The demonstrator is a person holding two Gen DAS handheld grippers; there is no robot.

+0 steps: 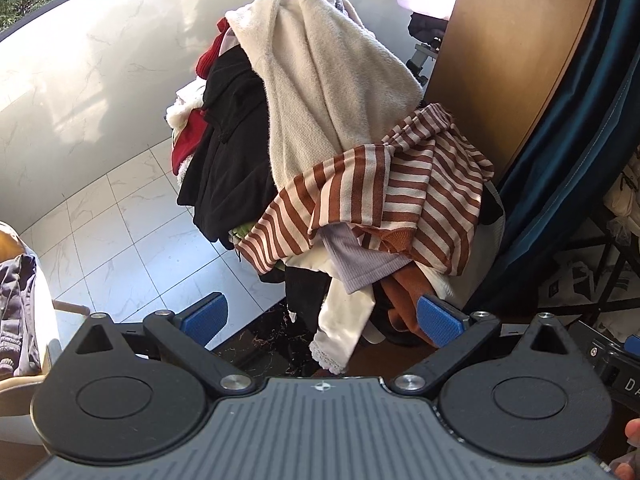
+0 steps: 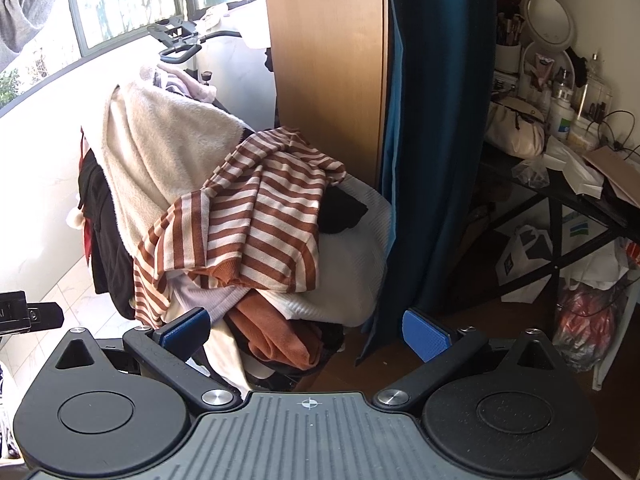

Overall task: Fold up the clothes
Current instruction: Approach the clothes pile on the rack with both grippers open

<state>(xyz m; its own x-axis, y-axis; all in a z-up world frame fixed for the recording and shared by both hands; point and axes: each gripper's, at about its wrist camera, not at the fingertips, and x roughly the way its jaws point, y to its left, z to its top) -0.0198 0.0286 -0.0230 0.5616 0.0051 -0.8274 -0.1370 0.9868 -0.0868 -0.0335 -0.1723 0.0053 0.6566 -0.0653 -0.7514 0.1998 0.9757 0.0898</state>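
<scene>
The left hand-held gripper (image 1: 322,322) stood wide open with nothing between its blue pads (image 1: 440,322), and the right hand-held gripper (image 2: 306,330) was spread just as wide and equally empty. Both pointed at the heap of clothes (image 1: 320,168), short of touching it, which suggests a garment was about to be chosen rather than folded.

The brown-and-white striped top (image 1: 384,200) lay crumpled on the front of the heap, uppermost and nearest both grippers, so it looked the likeliest first pick. Beneath it hung a lilac ribbed piece (image 1: 360,264), a rust-coloured garment (image 2: 280,336) and a white sleeve with a lace cuff (image 1: 340,332). Behind rose a cream fleece garment (image 1: 320,80), draped high over what appeared to be an exercise bike, its handlebar (image 2: 180,40) showing above; black clothing (image 1: 232,152) and something red (image 1: 188,144) hung on the far side. The heap stood on the tiled floor (image 1: 120,240) beside a wooden panel (image 1: 512,60) and a dark teal curtain (image 2: 432,140).
</scene>
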